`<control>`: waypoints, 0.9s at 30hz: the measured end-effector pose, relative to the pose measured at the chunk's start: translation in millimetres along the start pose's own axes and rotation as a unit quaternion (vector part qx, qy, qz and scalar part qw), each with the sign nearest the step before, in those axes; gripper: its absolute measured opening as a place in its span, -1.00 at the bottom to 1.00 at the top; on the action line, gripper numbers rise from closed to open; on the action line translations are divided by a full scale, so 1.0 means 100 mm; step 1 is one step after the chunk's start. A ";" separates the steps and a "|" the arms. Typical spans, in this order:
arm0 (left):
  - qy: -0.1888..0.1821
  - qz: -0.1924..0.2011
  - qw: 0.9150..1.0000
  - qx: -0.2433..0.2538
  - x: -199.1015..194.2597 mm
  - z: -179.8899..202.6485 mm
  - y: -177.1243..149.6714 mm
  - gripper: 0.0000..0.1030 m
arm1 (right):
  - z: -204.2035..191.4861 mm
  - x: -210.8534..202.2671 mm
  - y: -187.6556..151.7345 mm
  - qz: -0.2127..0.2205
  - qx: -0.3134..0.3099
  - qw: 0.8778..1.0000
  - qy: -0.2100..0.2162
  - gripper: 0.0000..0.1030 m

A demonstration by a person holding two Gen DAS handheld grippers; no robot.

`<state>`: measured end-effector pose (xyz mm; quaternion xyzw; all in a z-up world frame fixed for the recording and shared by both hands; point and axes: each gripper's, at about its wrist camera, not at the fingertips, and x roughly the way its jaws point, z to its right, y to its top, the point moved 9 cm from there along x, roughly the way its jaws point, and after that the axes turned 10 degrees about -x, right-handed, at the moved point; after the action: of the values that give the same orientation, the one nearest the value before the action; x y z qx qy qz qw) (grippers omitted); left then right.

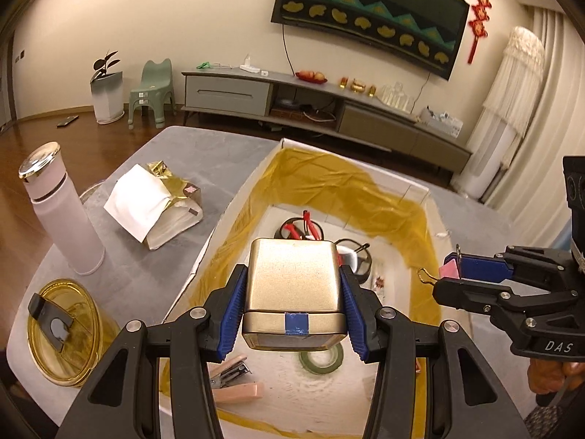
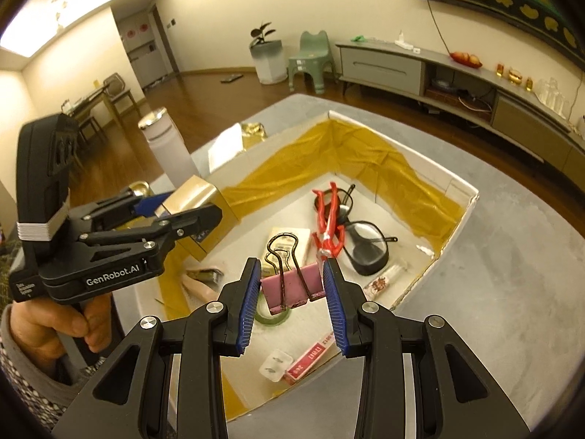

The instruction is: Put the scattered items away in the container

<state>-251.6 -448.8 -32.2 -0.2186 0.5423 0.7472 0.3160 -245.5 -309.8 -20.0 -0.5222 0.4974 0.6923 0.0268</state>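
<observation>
My left gripper (image 1: pixel 292 292) is shut on a gold tin box (image 1: pixel 294 278) with a blue tape patch, held over the near end of the white cardboard container (image 1: pixel 234 205) lined with yellow film. My right gripper (image 2: pixel 291 274) is shut on a pink binder clip (image 2: pixel 290 287), hanging above the container (image 2: pixel 471 190). In the left wrist view the right gripper (image 1: pixel 448 274) sits at the right with the clip (image 1: pixel 450 270). In the right wrist view the left gripper (image 2: pixel 193 206) and tin (image 2: pixel 193 190) hang at the container's left wall. Glasses (image 2: pixel 365 245), a stapler (image 1: pixel 234 376) and a green tape roll (image 1: pixel 321 360) lie inside.
On the grey table (image 2: pixel 512 292) left of the container stand a pink bottle (image 1: pixel 62 216), an amber cup with a lid (image 1: pixel 62 333) and a gold-wrapped tissue pack (image 1: pixel 157 201). A red staple box (image 2: pixel 310 358) and a small clear case (image 2: pixel 276 364) lie in the container's near corner.
</observation>
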 end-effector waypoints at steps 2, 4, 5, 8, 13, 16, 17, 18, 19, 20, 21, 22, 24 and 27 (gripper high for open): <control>0.005 -0.003 1.000 0.005 0.03 0.01 -0.01 -0.03 | 0.01 0.04 -0.03 -0.006 -0.004 1.000 -0.002 -0.28; 0.015 -0.004 1.000 0.012 0.07 0.00 -0.02 -0.03 | 0.02 0.08 -0.06 -0.012 -0.009 1.000 -0.005 -0.28; 0.021 -0.005 1.000 0.014 0.08 -0.01 -0.02 -0.03 | 0.02 0.10 -0.06 -0.014 -0.011 1.000 -0.006 -0.28; 0.036 -0.007 0.999 0.018 0.12 -0.04 -0.03 -0.02 | 0.03 0.14 -0.07 -0.019 -0.015 1.000 -0.011 -0.28; 0.044 -0.010 0.999 0.017 0.17 -0.08 -0.02 -0.02 | 0.05 0.21 -0.07 -0.026 -0.019 0.999 -0.019 -0.28; 0.051 -0.012 0.999 0.015 0.20 -0.11 -0.02 -0.02 | 0.04 0.25 -0.08 -0.028 -0.028 0.999 -0.024 -0.24; 0.054 -0.012 0.998 0.012 0.21 -0.12 -0.02 0.02 | 0.04 0.26 -0.09 -0.028 -0.032 0.999 -0.025 -0.24; 0.058 -0.012 0.998 0.010 0.22 -0.13 -0.01 0.13 | 0.05 0.28 -0.10 -0.027 -0.032 0.999 -0.026 -0.24; 0.061 -0.010 0.998 0.006 0.22 -0.15 0.00 0.17 | 0.06 0.29 -0.11 -0.027 -0.030 0.999 -0.029 -0.21; 0.061 -0.007 0.998 0.002 0.21 -0.16 0.01 0.19 | 0.06 0.29 -0.12 -0.028 -0.028 0.999 -0.029 -0.19; 0.058 -0.006 0.998 -0.001 0.20 -0.17 0.02 0.19 | 0.07 0.29 -0.13 -0.027 -0.025 0.999 -0.029 -0.18; 0.054 -0.006 0.999 -0.004 0.19 -0.17 0.03 0.19 | 0.07 0.28 -0.14 -0.024 -0.022 0.999 -0.028 -0.18; 0.049 -0.004 0.999 -0.009 0.18 -0.17 0.03 0.19 | 0.07 0.25 -0.14 -0.020 -0.019 0.999 -0.028 -0.18; 0.048 -0.003 0.999 -0.007 0.16 -0.15 0.05 0.19 | 0.07 0.17 -0.14 -0.010 -0.015 0.999 -0.029 -0.18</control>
<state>-266.6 -459.8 -44.8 -0.2580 0.5511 0.7388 0.2898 -249.9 -305.9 -42.2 -0.5073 0.4806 0.7143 0.0397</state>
